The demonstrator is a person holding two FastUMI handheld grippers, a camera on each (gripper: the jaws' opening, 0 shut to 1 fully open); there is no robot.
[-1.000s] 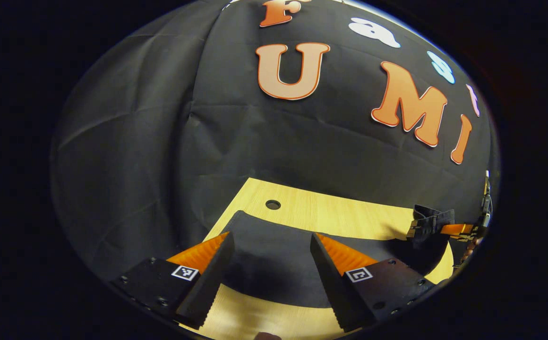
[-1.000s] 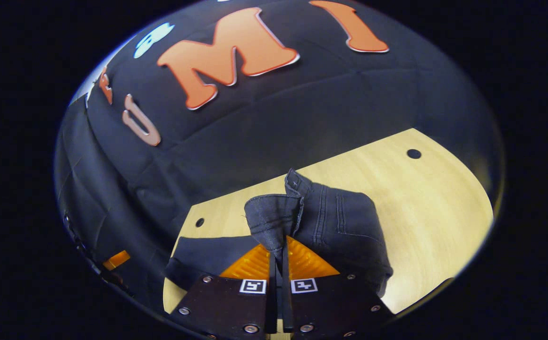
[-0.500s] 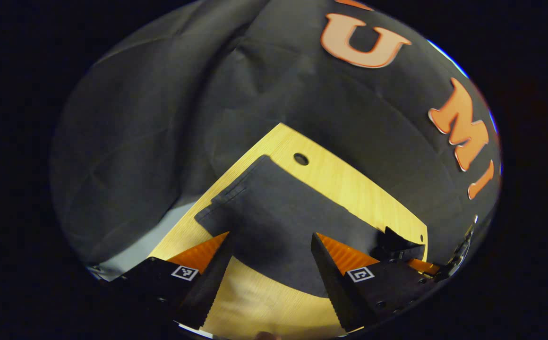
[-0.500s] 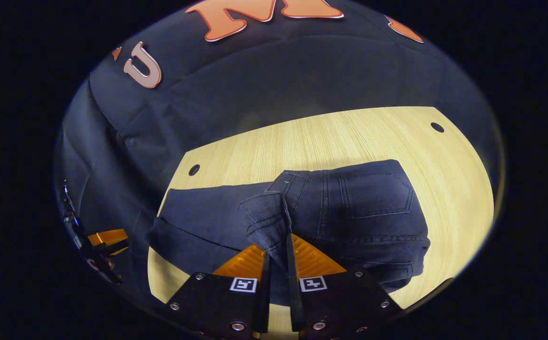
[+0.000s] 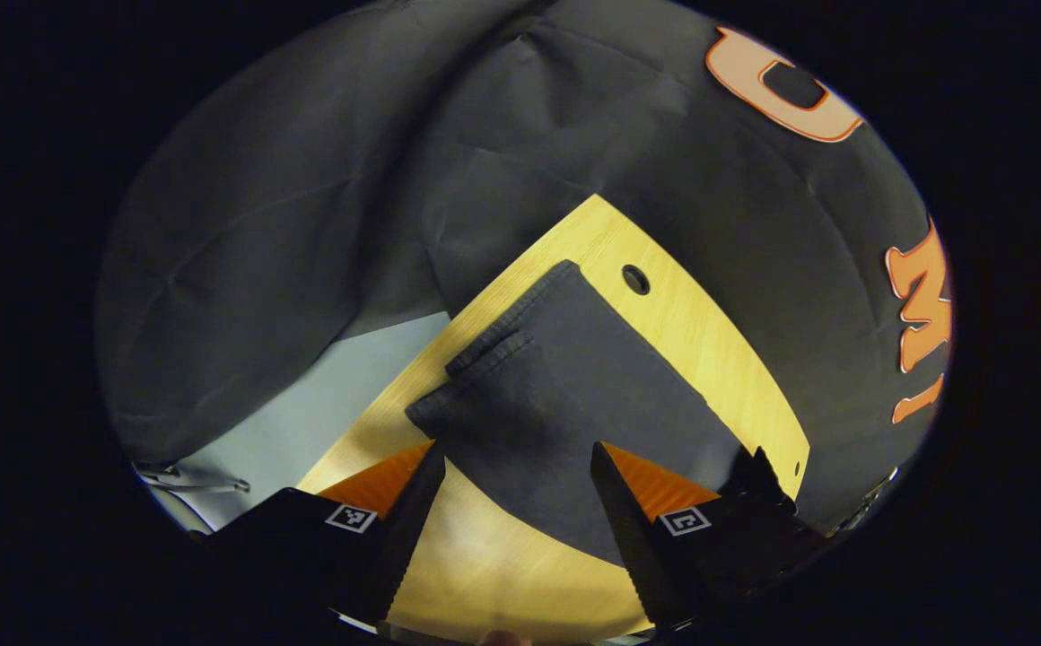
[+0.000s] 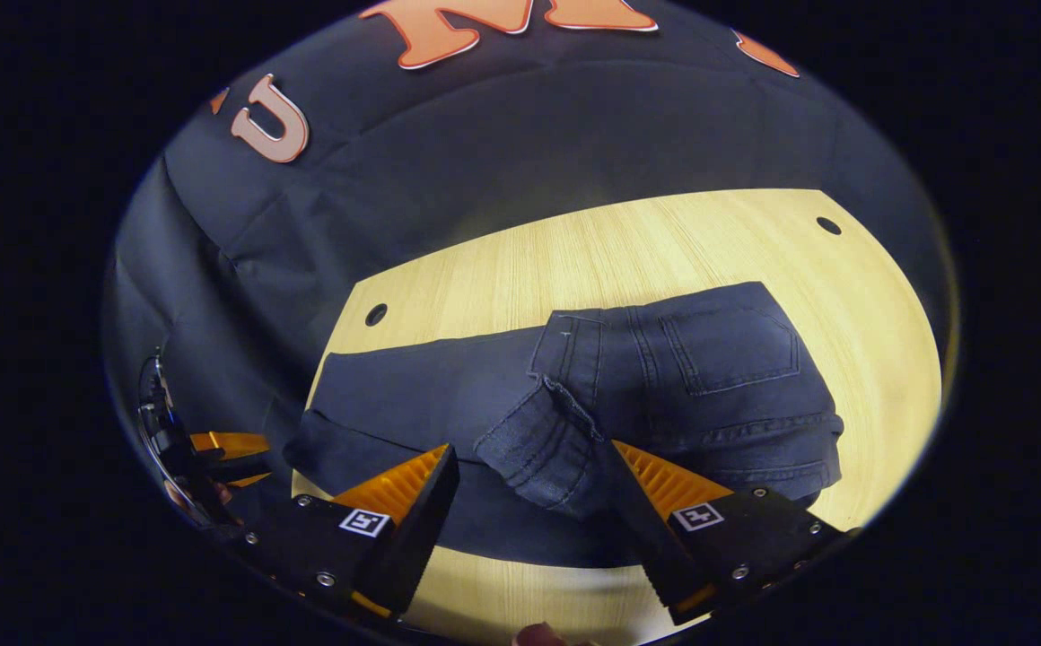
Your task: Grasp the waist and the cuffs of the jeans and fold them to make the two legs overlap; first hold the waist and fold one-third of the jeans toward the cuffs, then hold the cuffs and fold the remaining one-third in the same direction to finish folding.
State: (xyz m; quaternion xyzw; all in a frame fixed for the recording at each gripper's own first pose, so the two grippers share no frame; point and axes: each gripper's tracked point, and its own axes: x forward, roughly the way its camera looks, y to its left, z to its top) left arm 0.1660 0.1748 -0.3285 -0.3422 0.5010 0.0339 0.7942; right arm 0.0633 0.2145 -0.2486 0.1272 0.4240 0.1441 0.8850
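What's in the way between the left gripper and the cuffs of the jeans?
Nothing visible. The left gripper is open above bare table, and the jeans cuffs lie flat just ahead of its fingers.

one pair of jeans, two grippers, one table

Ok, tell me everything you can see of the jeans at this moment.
The jeans are dark denim with lighter stitching and lie on the wooden table. The waist end, back pocket up, is folded over the legs, and one corner of it curls up between the open fingers of the right gripper, which do not press it. The legs run flat toward the cuffs, two layers slightly offset near the table edge. The left gripper is open beside the leg section.
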